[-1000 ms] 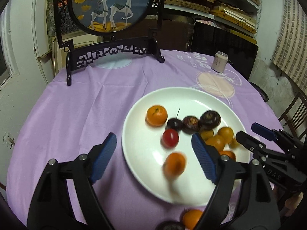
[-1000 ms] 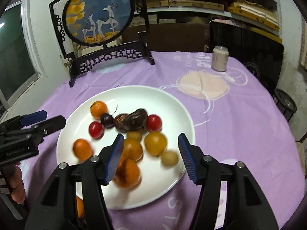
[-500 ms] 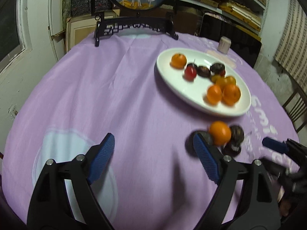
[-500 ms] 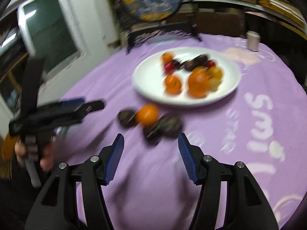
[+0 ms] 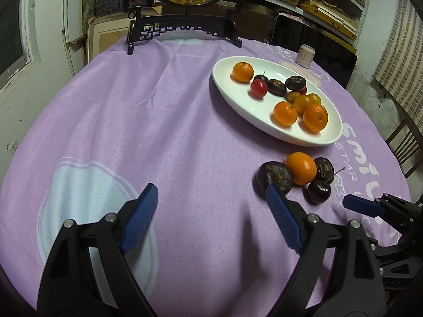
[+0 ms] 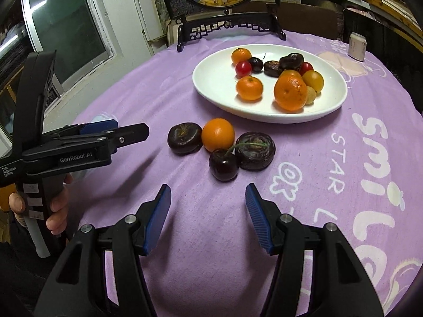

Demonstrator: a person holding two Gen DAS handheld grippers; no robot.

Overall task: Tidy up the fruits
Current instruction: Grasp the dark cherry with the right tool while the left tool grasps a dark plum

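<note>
A white plate (image 6: 211,89) (image 5: 232,97) holds several oranges, red and dark fruits. On the purple cloth before it lie an orange (image 6: 218,134) (image 5: 301,167), two dark wrinkled fruits (image 6: 185,138) (image 6: 255,146) and a dark cherry (image 6: 223,165) (image 5: 319,191). My right gripper (image 6: 207,216) is open and empty, just short of the cherry. My left gripper (image 5: 211,219) is open and empty, left of the loose fruits; its right pad (image 5: 280,211) overlaps a dark fruit (image 5: 273,175). It also shows in the right wrist view (image 6: 116,129).
A round deer screen on a black stand (image 5: 185,26) stands at the table's far edge. A small can (image 5: 305,56) (image 6: 357,43) sits at the far right. Chairs (image 5: 404,142) stand by the right edge. A window (image 6: 66,26) is on the left.
Both grippers have pulled back from over the plate toward the near table edge. The loose fruits on the cloth have come into view. Both stay open.
</note>
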